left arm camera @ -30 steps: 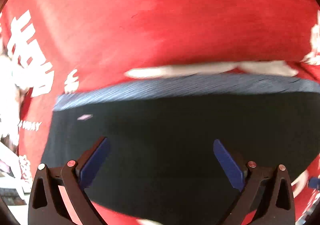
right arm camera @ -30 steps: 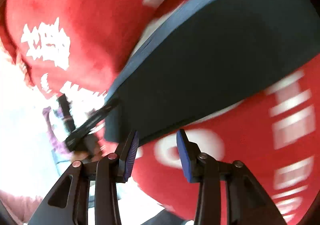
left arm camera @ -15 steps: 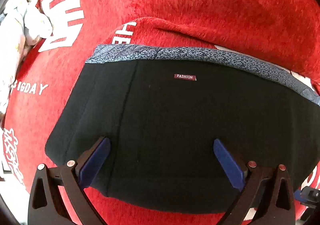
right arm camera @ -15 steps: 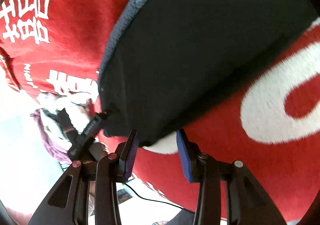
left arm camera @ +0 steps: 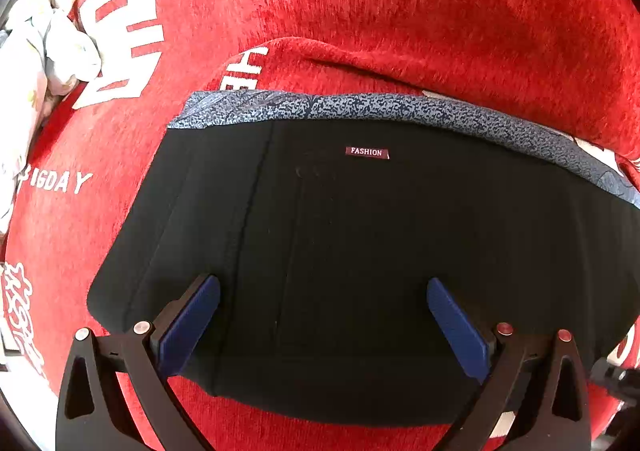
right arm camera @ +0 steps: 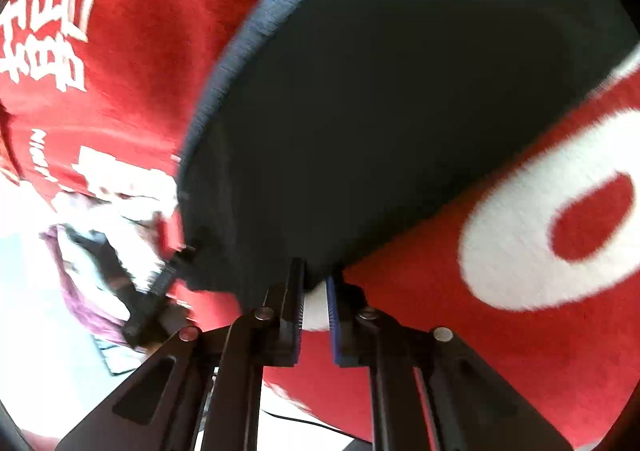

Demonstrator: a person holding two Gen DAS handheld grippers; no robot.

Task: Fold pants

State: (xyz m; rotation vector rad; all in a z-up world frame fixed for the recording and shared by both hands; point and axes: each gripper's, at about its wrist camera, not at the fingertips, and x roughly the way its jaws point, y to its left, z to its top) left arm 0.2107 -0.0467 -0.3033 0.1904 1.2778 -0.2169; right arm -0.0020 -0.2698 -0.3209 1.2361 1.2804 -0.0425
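Left wrist view: the black pants (left arm camera: 360, 259) lie folded flat on the red blanket (left arm camera: 400, 11), grey waistband (left arm camera: 360, 107) on the far edge, long axis running side to side. The left gripper (left arm camera: 323, 315) hovers over the near edge, jaws spread wide, grasping nothing.

Right wrist view: the right gripper (right arm camera: 316, 303) has just been closing and now pinches the pants' near edge (right arm camera: 316, 271). A clean fold likely needs the left gripper clamping that edge too, so both lift evenly.
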